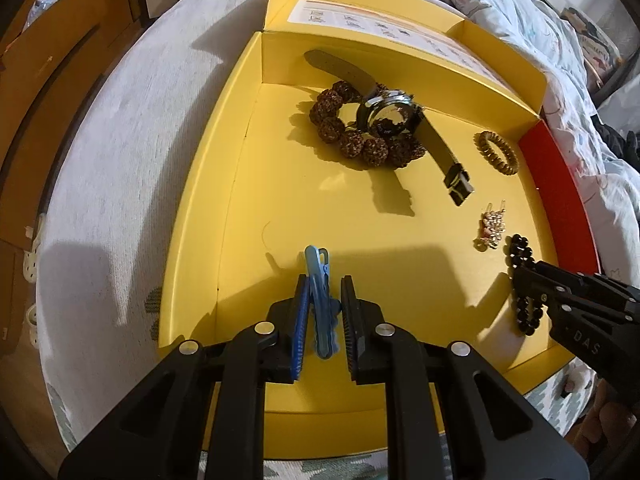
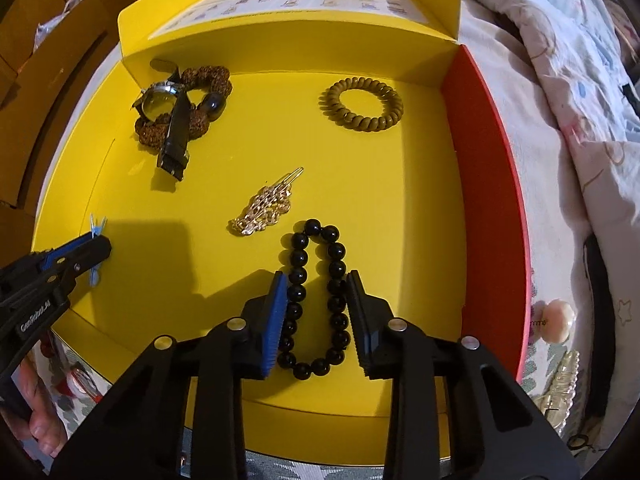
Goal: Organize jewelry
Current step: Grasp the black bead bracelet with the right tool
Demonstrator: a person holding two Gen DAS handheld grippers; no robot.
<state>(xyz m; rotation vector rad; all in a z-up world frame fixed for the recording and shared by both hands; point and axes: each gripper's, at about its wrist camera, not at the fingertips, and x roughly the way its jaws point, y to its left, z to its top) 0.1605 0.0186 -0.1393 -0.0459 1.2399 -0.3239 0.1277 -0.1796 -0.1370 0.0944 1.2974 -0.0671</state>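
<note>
A blue hair clip [image 1: 320,300] stands between the pads of the left gripper [image 1: 324,312], near the front edge of a yellow box [image 1: 240,200]; the jaws are drawn close together on the clip, with a thin gap showing on its right side, and its tip pokes out past the fingertips; in the right wrist view the same clip [image 2: 96,240] shows as a sliver beside the left gripper [image 2: 94,250]. A black bead bracelet [image 2: 316,300] lies stretched into a long loop between the pads of the right gripper [image 2: 318,312]; those jaws press on both sides of the loop, toward the front right of the box floor; the right gripper [image 1: 520,276] reaches in from the right in the left wrist view, over the bracelet [image 1: 524,280]. Just behind the bracelet lies a gold hair pin [image 2: 262,208]; further back, by the red side wall [image 2: 484,200], a coiled olive hair tie [image 2: 362,108]; at the back left a wristwatch [image 2: 166,112] lies across a bracelet of big brown beads [image 2: 208,80]. The box sits on a bed with a pale quilt [image 2: 560,60] to the right; a hand [image 2: 40,420] shows at the lower left.
</note>
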